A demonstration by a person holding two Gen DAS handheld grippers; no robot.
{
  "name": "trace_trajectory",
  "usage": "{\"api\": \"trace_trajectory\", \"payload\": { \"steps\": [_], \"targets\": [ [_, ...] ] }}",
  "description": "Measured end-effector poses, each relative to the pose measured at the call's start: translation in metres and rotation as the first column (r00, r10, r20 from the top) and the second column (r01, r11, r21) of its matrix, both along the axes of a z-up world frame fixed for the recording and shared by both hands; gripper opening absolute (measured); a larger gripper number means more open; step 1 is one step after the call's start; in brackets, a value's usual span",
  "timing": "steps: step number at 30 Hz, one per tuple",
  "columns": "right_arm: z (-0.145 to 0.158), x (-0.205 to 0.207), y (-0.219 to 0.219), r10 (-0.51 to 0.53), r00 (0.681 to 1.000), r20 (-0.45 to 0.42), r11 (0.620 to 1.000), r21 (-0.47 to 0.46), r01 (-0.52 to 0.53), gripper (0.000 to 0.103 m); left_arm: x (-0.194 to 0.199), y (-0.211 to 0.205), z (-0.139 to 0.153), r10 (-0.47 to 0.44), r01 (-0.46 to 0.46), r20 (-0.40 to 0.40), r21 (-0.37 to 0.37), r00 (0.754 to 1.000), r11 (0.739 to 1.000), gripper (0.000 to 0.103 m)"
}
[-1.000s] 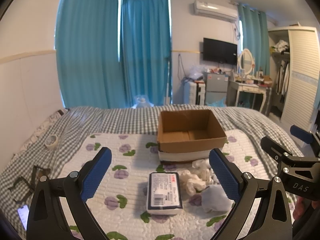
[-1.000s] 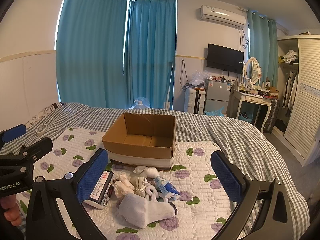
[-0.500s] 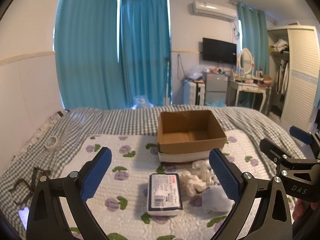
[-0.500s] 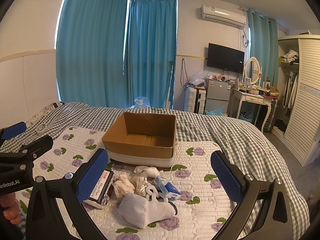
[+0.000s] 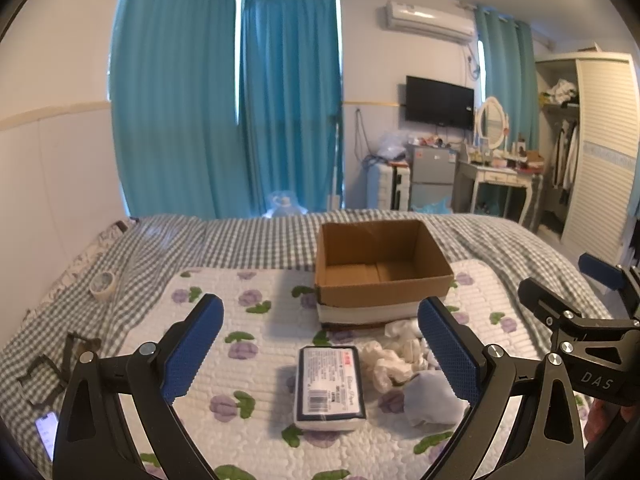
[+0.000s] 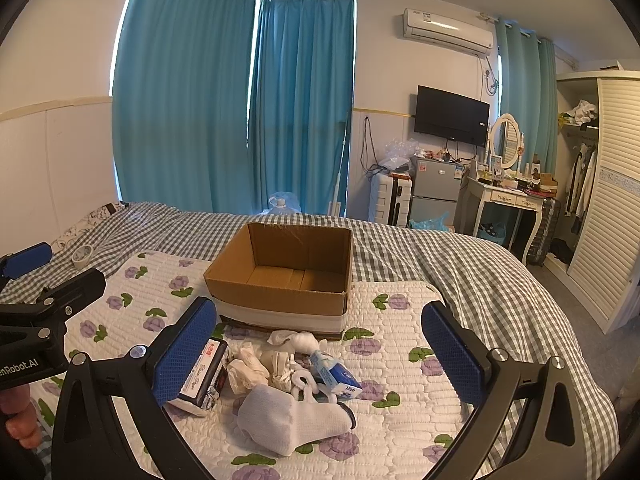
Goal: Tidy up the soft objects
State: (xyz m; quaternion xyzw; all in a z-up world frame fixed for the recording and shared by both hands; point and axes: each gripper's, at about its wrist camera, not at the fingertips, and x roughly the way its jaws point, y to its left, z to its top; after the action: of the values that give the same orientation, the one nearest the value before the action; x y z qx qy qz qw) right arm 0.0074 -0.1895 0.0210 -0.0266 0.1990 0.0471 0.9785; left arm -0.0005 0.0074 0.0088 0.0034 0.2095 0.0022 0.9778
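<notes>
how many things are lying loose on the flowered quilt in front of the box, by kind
Tissue packs: 2, the large pack and the small blue pack
White sock: 1
Crumpled white soft pieces: a heap, at least 3, exact count unclear
Total: at least 6; the cardboard box holds nothing visible

Sock (image 6: 292, 420) between gaping tongs (image 6: 320, 354)

Black frames, blue textured fingers (image 5: 192, 350).
</notes>
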Motion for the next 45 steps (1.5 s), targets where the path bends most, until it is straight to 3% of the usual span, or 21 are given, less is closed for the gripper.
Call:
{"api": "trace_trajectory", "payload": {
  "steps": [20, 28, 36, 42, 45],
  "targets": [
    [-0.002, -0.007, 0.003, 0.007, 1.0, -0.015, 1.0, -0.02, -0.007, 0.103, 0.002, 0.001, -0.004, -0.004, 0.004, -0.011, -0.015, 1.0, 1.0, 0.1],
    [-0.036, 0.019, 0.015, 0.053, 0.986, -0.156, 0.997, -0.046, -0.061, 0.103, 0.028, 0.011, -0.049, -0.008, 0.003, -0.164, -0.029, 0.986, 1.0, 0.1],
    [-0.11, 0.059, 0.031, 0.063, 0.913, -0.404, 0.992, -0.076, -0.103, 0.103, 0.051, 0.016, -0.116, -0.02, 0.014, -0.349, -0.022, 0.937, 1.0, 0.096],
    [-0.161, 0.086, 0.026, 0.025, 0.804, -0.594, 0.993, -0.079, -0.09, 0.103, 0.059, 0.018, -0.147, -0.049, 0.029, -0.433, -0.054, 0.9, 0.998, 0.096],
    [-0.168, 0.09, 0.025, 0.018, 0.789, -0.615, 0.993, -0.08, -0.085, 0.1, 0.059, 0.009, -0.157, -0.101, 0.087, -0.454, -0.052, 0.885, 0.995, 0.096]
  ]
}}
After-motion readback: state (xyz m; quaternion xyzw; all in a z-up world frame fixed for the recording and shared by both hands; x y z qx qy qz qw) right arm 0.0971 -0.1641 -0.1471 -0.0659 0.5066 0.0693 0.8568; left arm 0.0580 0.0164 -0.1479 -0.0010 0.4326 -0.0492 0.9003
